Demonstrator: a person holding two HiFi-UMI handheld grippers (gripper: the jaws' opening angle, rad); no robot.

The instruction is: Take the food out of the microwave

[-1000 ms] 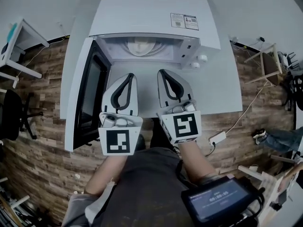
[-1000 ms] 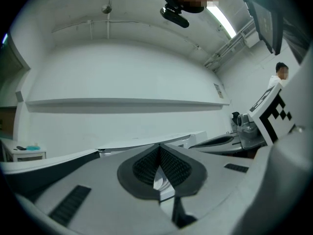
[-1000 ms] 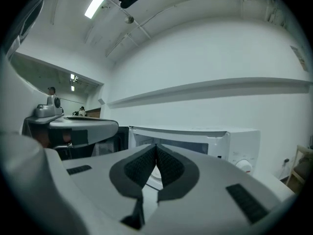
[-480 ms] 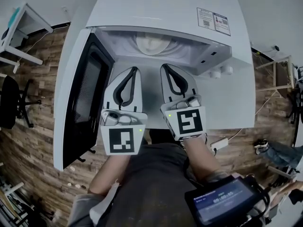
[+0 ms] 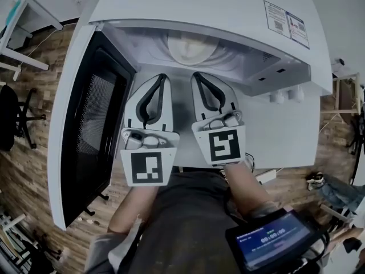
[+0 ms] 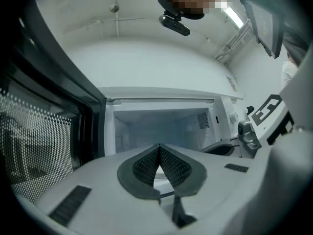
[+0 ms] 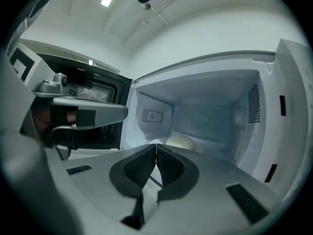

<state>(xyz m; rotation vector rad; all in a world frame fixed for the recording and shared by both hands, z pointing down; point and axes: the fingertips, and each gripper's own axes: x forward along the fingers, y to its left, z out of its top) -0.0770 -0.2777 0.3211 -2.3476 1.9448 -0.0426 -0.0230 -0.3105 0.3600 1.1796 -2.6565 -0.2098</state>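
The pale, rounded lump of food (image 5: 191, 47) is sitting deep inside the white box microwave (image 5: 199, 4), toward its back wall, with the dark mesh door (image 5: 94, 124) standing wide open. The left claw (image 5: 164, 76) and the right claw (image 5: 195, 74) are hovering just outside the microwave's mouth, both clenched tight on nothing. For a clean lift, I reckon they should be spreading first, then going in level to flank the food.

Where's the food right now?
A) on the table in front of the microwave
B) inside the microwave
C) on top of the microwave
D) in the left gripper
B: the pale round food sits deep inside the open microwave. The left gripper and right gripper are both shut, empty and short of it.
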